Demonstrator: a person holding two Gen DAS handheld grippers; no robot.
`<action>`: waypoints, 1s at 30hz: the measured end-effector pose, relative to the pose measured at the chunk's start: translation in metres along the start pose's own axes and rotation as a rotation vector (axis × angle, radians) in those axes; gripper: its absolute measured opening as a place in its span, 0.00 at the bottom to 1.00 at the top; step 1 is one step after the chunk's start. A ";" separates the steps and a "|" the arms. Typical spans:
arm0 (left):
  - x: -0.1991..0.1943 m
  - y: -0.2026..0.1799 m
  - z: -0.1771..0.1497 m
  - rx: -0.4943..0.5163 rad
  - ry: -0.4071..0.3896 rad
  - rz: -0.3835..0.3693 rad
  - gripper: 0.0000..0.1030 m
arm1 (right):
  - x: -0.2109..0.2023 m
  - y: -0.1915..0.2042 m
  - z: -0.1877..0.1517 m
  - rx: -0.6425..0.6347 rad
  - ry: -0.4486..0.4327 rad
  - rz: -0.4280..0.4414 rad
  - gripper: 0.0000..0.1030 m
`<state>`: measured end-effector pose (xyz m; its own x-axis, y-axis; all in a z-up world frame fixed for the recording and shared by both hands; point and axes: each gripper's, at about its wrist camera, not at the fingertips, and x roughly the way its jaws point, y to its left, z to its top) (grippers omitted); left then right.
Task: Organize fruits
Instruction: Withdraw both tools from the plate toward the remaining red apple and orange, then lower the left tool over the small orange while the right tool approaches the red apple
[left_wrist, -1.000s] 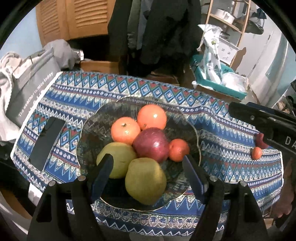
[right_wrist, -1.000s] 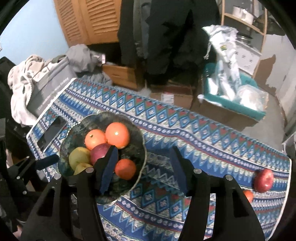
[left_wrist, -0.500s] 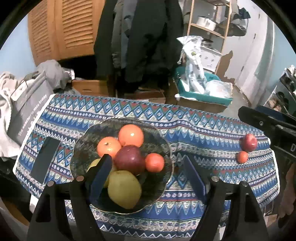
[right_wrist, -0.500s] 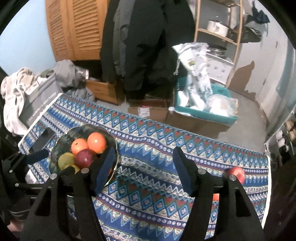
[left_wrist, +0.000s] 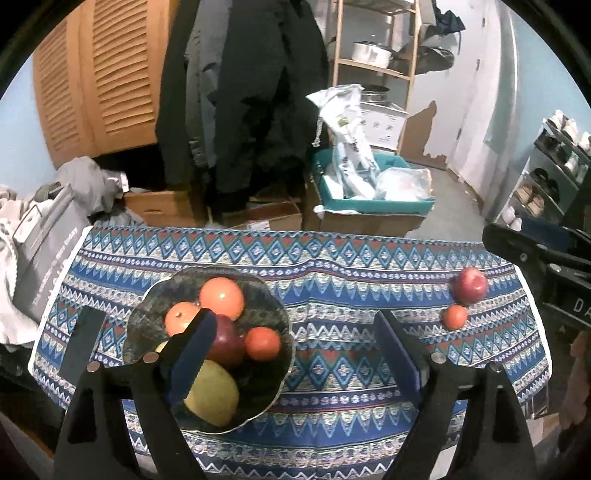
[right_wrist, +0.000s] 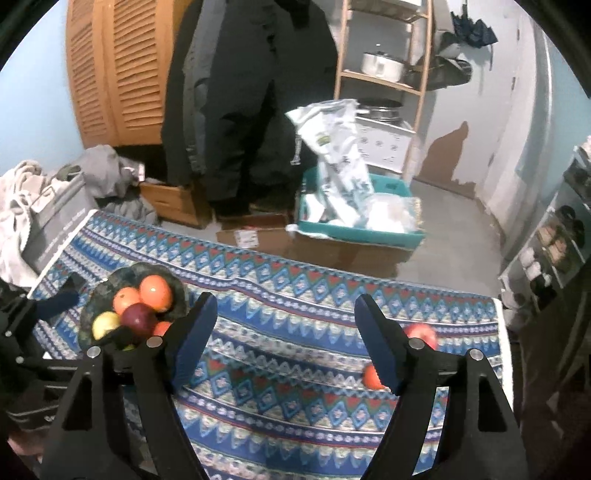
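Six fruits sit piled in the bowl (left_wrist: 275, 306) at the table's left end, so most of the job looks done. A red apple (left_wrist: 470, 286) and a small orange (left_wrist: 455, 317) wait at the right end. Left gripper (left_wrist: 295, 350) and right gripper (right_wrist: 284, 332) are both opening, nothing between the jaws.

Pale blue walls (left_wrist: 22, 103) enclose a cluttered room with a grey floor (right_wrist: 454, 236). Louvred wooden cupboard doors (left_wrist: 107, 74) stand at left beside dark coats (left_wrist: 255, 92) hanging over cardboard boxes (left_wrist: 266, 216). A wooden shelf unit (right_wrist: 384, 74) holds metal pots, with patches of peeled paint (right_wrist: 450, 158) low on the wall. A teal bin (left_wrist: 373, 205) holds white bags; a shoe rack (left_wrist: 546, 177) stands at right.
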<state>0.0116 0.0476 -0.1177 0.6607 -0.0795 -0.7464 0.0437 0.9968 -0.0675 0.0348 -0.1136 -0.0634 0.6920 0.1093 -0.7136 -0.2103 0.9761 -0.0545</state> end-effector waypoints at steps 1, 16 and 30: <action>0.000 -0.004 0.001 0.005 -0.001 -0.003 0.85 | -0.001 -0.003 -0.001 0.003 -0.003 -0.006 0.74; 0.005 -0.061 0.004 0.091 0.013 -0.046 0.86 | -0.021 -0.071 -0.025 0.069 -0.014 -0.123 0.76; 0.022 -0.116 0.006 0.165 0.053 -0.085 0.86 | -0.023 -0.145 -0.055 0.192 0.015 -0.197 0.76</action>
<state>0.0258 -0.0701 -0.1223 0.6095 -0.1597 -0.7766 0.2225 0.9746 -0.0258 0.0117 -0.2683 -0.0771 0.6960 -0.0876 -0.7127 0.0634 0.9962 -0.0606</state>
